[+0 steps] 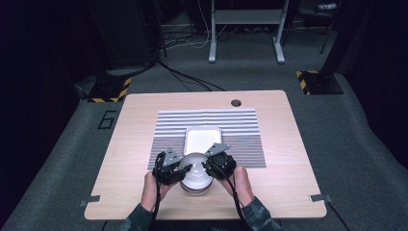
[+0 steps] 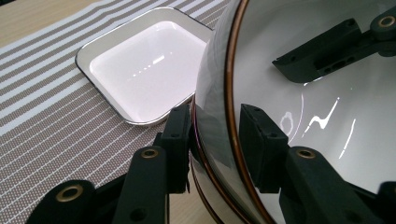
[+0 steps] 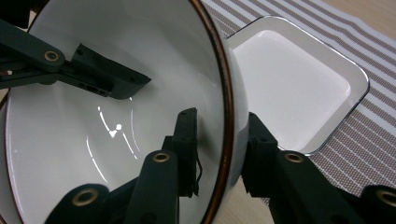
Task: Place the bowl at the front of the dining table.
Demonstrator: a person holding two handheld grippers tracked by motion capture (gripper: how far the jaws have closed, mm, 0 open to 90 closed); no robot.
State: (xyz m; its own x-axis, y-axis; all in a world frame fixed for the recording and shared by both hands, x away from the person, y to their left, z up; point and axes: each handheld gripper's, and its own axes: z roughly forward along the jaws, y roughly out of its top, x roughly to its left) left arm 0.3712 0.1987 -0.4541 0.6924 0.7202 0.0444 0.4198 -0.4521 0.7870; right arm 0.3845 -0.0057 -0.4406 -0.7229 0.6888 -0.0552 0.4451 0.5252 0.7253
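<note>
Left hand-held gripper (image 2: pixel 215 140) clamped on the white bowl (image 1: pixel 196 174) rim, one jaw inside, one outside. Right hand-held gripper (image 3: pixel 219 149) gripping the opposite rim likewise. Bowl at the near edge of the striped placemat (image 1: pixel 240 126) on the table (image 1: pixel 139 144), touching the white rectangular tray (image 1: pixel 203 139) just behind it.

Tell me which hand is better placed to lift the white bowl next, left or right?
Neither alone: the left tongs and right tongs each straddle the rim of the white bowl on opposite sides, so lifting together looks safest.
</note>
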